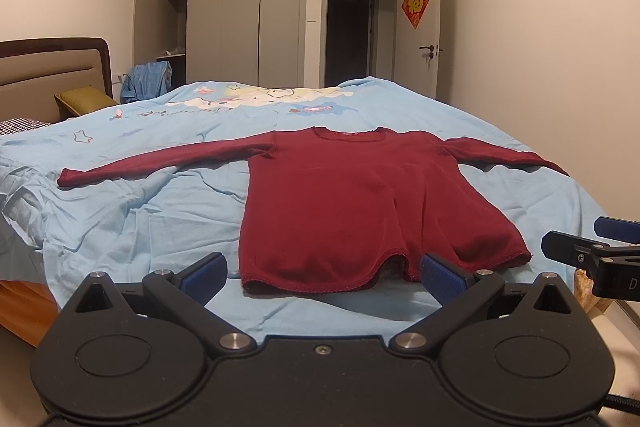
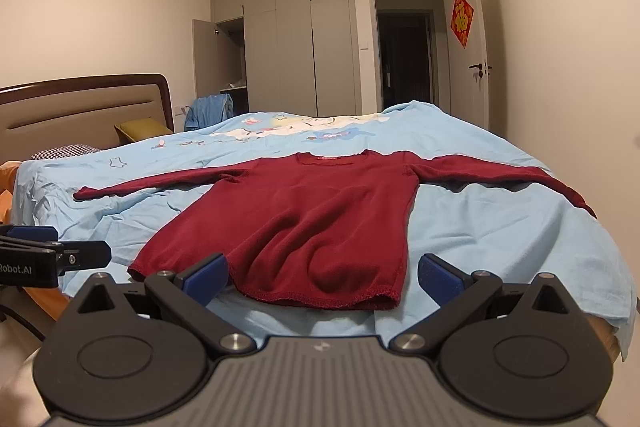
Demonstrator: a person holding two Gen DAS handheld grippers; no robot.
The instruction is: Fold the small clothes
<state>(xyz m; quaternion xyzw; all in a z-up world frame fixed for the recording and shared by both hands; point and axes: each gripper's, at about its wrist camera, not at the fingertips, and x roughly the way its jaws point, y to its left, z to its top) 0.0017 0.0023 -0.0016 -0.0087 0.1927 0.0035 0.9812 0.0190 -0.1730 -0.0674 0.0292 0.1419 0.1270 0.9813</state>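
The top (image 1: 352,195) lies flat on the sheet (image 1: 132,219) near the foot edge of the bed, hem toward the cameras, collar away, both sleeves stretched straight out to the sides. Nothing is folded yet, so by my reading this is the very start — the garment is spread and the first fold is still to come.

The left gripper (image 1: 323,273) hovers just short of the hem with its jaws wide apart and nothing between them; the right gripper (image 2: 323,274) does the same at the hem's other end, jaws equally spread and empty. Neither touches the cloth.

The next move probably calls for a pinch on a sleeve cuff or a hem corner, taking both layers together, then a carry across the body. The left sleeve (image 1: 160,161) lies fully on the bed; the right sleeve (image 2: 508,175) runs to the bed's side edge, so it may want fetching back first.

The top is dark red, a soft knit with a stitched hem that waves a little and a ribbed round collar — limp stuff, likely to sag when lifted. The sheet is pale blue, thin and creased, with cartoon prints toward the far side.
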